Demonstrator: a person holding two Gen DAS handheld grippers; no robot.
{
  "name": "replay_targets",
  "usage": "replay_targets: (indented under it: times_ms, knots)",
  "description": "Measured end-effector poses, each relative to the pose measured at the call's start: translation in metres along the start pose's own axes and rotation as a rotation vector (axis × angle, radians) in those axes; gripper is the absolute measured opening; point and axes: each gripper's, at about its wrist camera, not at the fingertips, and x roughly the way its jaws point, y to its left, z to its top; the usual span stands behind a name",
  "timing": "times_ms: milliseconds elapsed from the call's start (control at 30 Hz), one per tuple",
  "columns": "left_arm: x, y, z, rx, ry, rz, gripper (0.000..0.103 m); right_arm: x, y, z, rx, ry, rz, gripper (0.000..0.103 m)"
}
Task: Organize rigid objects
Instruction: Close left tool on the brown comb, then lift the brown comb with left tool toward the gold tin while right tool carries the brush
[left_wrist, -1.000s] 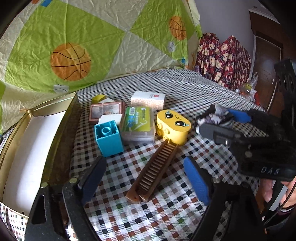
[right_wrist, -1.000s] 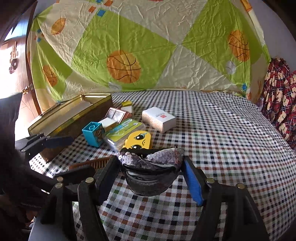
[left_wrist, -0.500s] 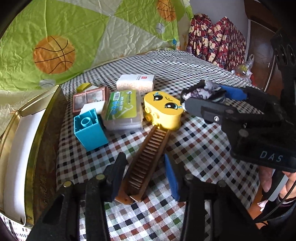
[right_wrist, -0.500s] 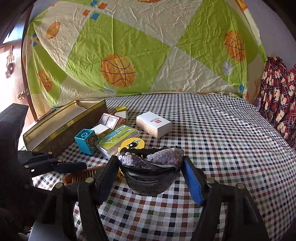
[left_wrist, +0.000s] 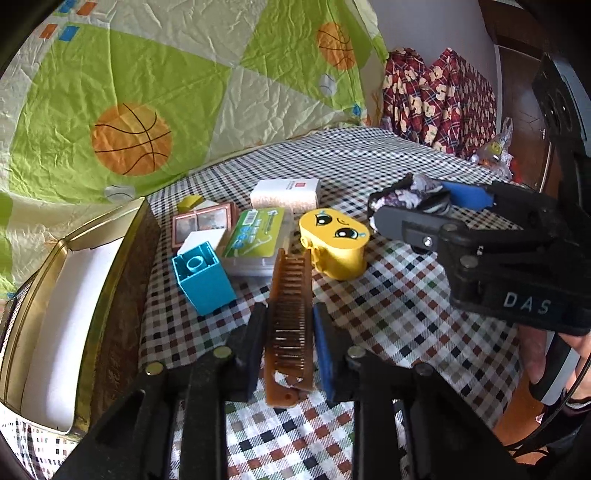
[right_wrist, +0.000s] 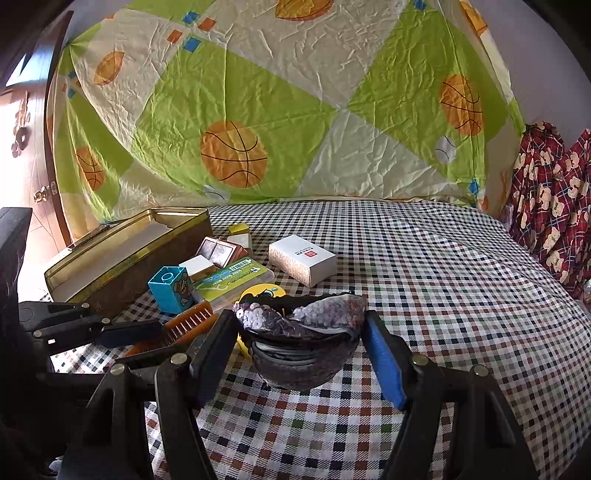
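A brown comb (left_wrist: 288, 273) lies lengthwise on the checked cloth between the fingers of my left gripper (left_wrist: 288, 308). Its jaws are closing, with both pads against the comb's sides. In the right wrist view the comb (right_wrist: 184, 321) pokes out past the left gripper's dark fingers. My right gripper (right_wrist: 299, 321) is shut on a dark sequinned pouch (right_wrist: 303, 354) and holds it above the cloth. From the left wrist view that gripper (left_wrist: 410, 201) with the pouch (left_wrist: 406, 188) hangs at the right.
An open gold tin (left_wrist: 110, 266) with a white lining stands at the left. Beside it cluster a blue block (left_wrist: 203, 277), a green-lidded case (left_wrist: 255, 236), a yellow face block (left_wrist: 332, 240), a white box (left_wrist: 284, 194) and a framed tile (left_wrist: 203, 221).
The left gripper's fingers have come together around the comb, which has swung from slanting to straight between them. The right gripper still holds the pouch in the same place.
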Motion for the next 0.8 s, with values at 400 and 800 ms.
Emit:
replay_targets:
  times_ms: [400, 800]
  knots:
    - [-0.014, 0.002, -0.002, -0.035, -0.092, 0.029, 0.024, -0.009, 0.002, -0.002, -0.011, -0.054, -0.014, 0.070]
    - [-0.028, 0.004, -0.005, -0.066, -0.186, 0.060, 0.024, -0.018, 0.004, -0.004, -0.017, -0.109, -0.025, 0.070]
